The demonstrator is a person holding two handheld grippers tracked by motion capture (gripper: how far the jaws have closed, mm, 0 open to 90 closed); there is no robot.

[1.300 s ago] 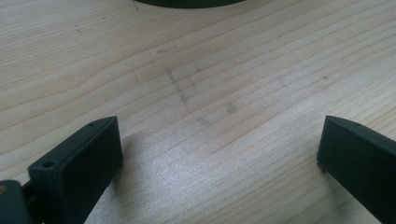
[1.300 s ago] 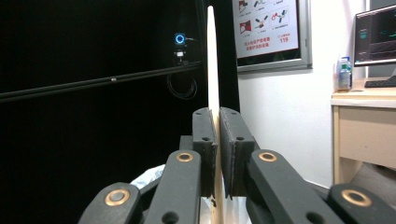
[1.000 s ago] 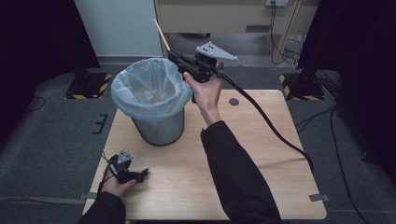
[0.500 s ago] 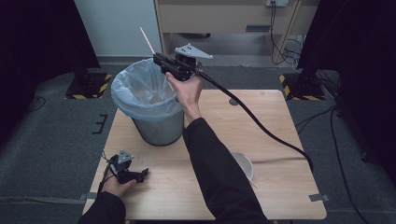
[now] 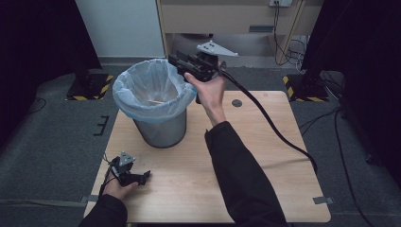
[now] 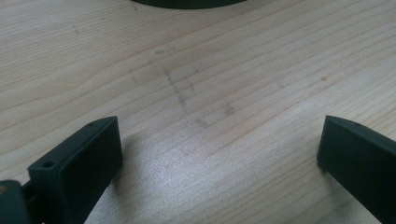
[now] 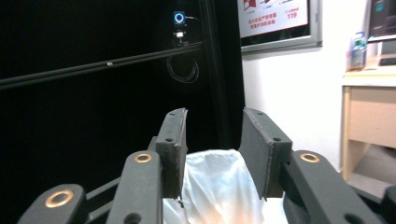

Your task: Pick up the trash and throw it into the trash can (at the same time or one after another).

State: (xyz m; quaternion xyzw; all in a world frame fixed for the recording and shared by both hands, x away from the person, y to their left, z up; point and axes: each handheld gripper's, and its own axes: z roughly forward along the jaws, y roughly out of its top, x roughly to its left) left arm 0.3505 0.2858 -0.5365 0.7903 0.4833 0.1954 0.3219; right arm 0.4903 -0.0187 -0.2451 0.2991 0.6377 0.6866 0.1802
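At 7 o'clock on the wooden table [image 5: 189, 198]: left gripper [image 5: 142, 177], resting on the boards in the left hand [image 5: 116, 189]. Jaws spread wide in the left gripper view [image 6: 219, 154], with bare wood grain between them. Best left parked there, well apart from the work.

At 10 o'clock on the table: metal waste bin [image 5: 161, 130], upright, lined with a pale blue bag [image 5: 125, 90] folded over the rim. Inside, what looks like a thin pale stick [image 5: 153, 100] lying across the bag; too small to name more surely.

At 2 o'clock of the bin's rim, held high in the right hand [image 5: 208, 92]: right gripper [image 5: 174, 59], pointing toward 9 o'clock across the mouth of the bin. Jaws partway apart and just now opening, nothing between them; through the gap in the right gripper view [image 7: 212, 144], only the bag.

Judged as the release over the bin, about finished. To do it well: confirm nothing clings to the pads, then lift clear before pulling back toward 5 o'clock, so as not to snag the loose bag or tip the bin. Mind also the black cable [image 5: 265, 120] trailing across the table toward 4 o'clock, and keep it off the rim.
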